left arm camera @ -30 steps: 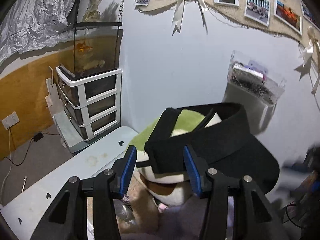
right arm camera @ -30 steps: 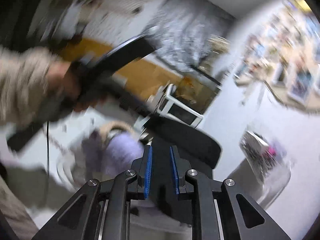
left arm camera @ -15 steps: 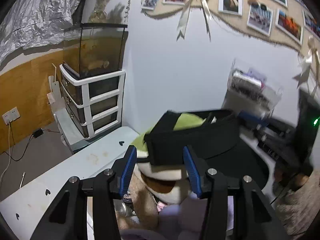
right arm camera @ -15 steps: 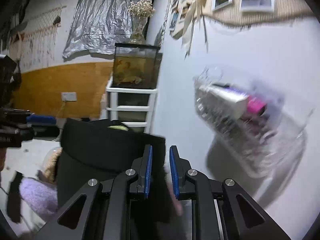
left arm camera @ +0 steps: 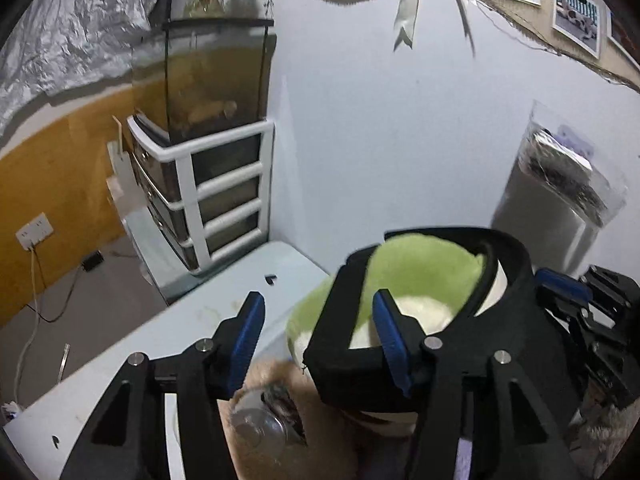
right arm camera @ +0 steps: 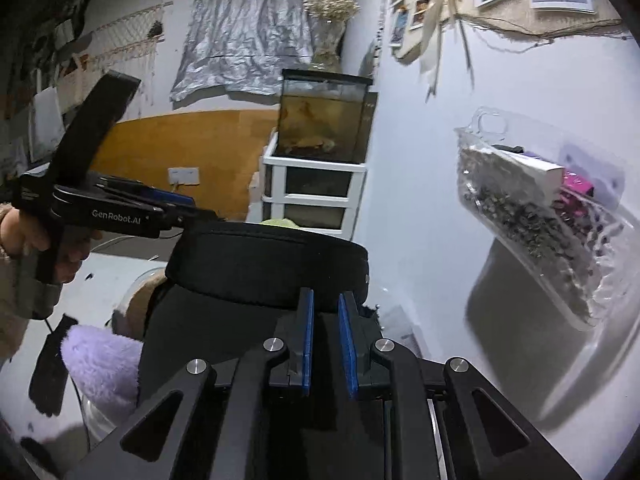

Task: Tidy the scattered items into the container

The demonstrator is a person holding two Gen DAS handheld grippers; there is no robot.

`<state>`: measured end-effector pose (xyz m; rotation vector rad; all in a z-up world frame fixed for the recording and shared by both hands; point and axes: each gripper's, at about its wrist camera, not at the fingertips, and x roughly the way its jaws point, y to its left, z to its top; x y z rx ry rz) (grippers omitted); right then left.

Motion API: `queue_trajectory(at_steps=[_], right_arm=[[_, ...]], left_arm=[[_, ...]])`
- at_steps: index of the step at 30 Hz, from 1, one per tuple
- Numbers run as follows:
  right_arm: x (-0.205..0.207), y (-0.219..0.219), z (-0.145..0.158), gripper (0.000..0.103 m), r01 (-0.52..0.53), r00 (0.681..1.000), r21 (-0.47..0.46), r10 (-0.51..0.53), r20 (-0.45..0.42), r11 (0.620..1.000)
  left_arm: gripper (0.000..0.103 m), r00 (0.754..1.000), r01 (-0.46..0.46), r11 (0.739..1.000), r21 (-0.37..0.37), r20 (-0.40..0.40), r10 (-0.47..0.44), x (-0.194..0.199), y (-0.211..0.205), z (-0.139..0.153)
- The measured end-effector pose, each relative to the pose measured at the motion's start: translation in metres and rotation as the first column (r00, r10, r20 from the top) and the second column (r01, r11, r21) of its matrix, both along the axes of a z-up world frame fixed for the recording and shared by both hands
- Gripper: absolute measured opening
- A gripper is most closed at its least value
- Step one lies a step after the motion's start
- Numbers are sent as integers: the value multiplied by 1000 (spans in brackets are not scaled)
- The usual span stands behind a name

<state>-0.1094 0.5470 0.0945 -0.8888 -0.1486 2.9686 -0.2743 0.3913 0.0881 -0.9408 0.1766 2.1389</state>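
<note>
Both views are dimly lit with a cool bluish cast. A dark shadow is thrown on the wall [right arm camera: 420,184] below the hanging clear pouch [right arm camera: 532,216]. Glare is seen on the silver foil sheet [right arm camera: 256,32]. Straight lines are bent by fisheye distortion, corners are vignetted black, and slight motion blur softens the green plush [left arm camera: 424,268]

My black visor [left arm camera: 404,364], band curved upward, lies atop a green-and-white plush [left arm camera: 420,276] in the clear container [right arm camera: 132,292]; a purple plush [right arm camera: 102,364] and tan plush [left arm camera: 276,376] sit beside it.
</note>
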Motion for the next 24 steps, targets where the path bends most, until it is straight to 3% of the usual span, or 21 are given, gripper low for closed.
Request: queue_trajectory(at_steps=[7, 10, 15, 24], right_arm=[[0, -4, -6, 17, -38, 999, -13, 38, 18, 999], [1, -4, -5, 17, -29, 999, -10, 29, 13, 1000], [7, 2, 4, 18, -8, 1000, -31, 7, -9, 999], [24, 6, 20, 18, 2, 998, -119, -9, -58, 993]], left_arm=[[49, 999, -16, 1000, 14, 40, 16, 19, -16, -23], [48, 999, -31, 999, 36, 23, 30, 22, -16, -17], [65, 997, -64, 997, 52, -39, 66, 25, -18, 3], [75, 995, -96, 990, 101, 4, 96, 22, -32, 11]])
